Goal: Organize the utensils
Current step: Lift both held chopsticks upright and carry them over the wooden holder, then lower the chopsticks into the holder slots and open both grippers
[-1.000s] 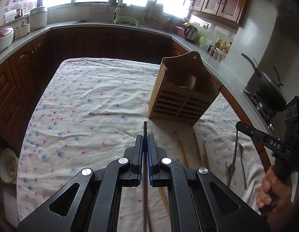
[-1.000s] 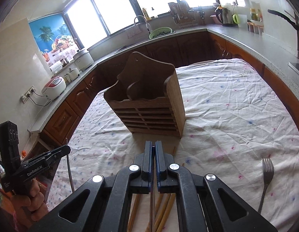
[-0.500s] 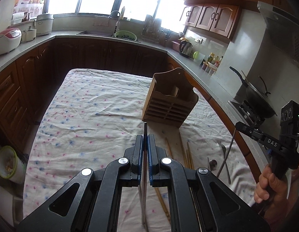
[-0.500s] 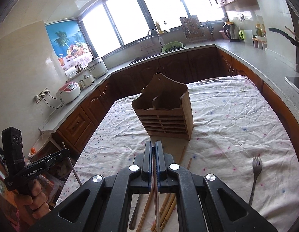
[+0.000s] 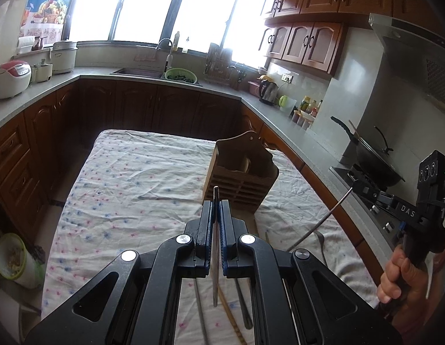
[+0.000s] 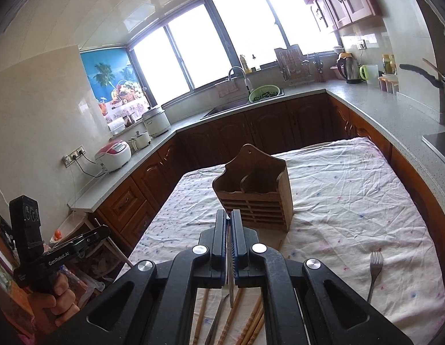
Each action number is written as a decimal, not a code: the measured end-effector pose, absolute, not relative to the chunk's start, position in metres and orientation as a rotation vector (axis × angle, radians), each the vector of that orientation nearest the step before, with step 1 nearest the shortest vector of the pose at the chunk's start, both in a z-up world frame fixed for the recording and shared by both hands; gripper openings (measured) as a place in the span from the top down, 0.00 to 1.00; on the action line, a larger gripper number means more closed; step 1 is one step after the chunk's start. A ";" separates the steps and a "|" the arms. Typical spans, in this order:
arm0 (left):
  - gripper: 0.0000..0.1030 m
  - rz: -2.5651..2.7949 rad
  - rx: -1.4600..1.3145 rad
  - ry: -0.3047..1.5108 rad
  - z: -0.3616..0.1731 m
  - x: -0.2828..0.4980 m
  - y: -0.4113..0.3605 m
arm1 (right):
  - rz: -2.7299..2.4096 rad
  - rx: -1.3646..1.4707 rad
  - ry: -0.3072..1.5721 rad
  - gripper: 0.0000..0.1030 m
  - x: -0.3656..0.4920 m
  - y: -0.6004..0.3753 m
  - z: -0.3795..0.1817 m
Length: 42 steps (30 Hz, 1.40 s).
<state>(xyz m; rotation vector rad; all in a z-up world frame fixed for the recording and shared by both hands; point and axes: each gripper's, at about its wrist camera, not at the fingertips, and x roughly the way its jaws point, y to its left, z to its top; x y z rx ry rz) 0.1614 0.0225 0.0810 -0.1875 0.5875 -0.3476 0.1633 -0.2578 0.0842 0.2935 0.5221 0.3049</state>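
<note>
Left gripper (image 5: 216, 201): jaws clenched on a thin flat metal utensil handle (image 5: 215, 247), which runs edge-on between the blue pads (image 5: 223, 230) and hangs below them, centre of frame. Its working end is not visible.

Right gripper (image 6: 228, 215): jaws clamped on a slim metal utensil (image 6: 230, 287), likewise edge-on, centre low in frame. In the left wrist view this same gripper sits at right edge, a long metal rod (image 5: 320, 224) slanting down from its tip.

Slatted brown wooden utensil holder (image 6: 255, 195): upright on the white speckled tablecloth (image 6: 351, 201), mid-frame, just beyond both gripper tips.

Loose on the cloth: wooden chopsticks (image 6: 231, 316) at bottom centre under the right gripper; a silver fork (image 6: 374, 270) at lower right, well apart.
</note>
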 end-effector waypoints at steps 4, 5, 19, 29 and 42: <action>0.96 -0.345 -0.188 0.556 0.091 0.172 0.018 | 0.292 0.294 0.486 0.97 0.172 -0.261 0.095; 0.96 -0.343 -0.188 0.545 0.094 0.176 0.017 | 0.289 0.296 0.477 0.97 0.176 -0.263 0.097; 0.96 -0.313 -0.233 0.365 0.150 0.269 -0.014 | 0.205 0.314 0.306 0.97 0.251 -0.285 0.150; 0.96 -0.261 -0.254 0.360 0.139 0.350 -0.047 | 0.140 0.340 0.280 0.97 0.315 -0.301 0.141; 0.96 -0.219 -0.266 0.447 0.055 0.396 -0.067 | 0.117 0.441 0.390 0.97 0.350 -0.309 0.053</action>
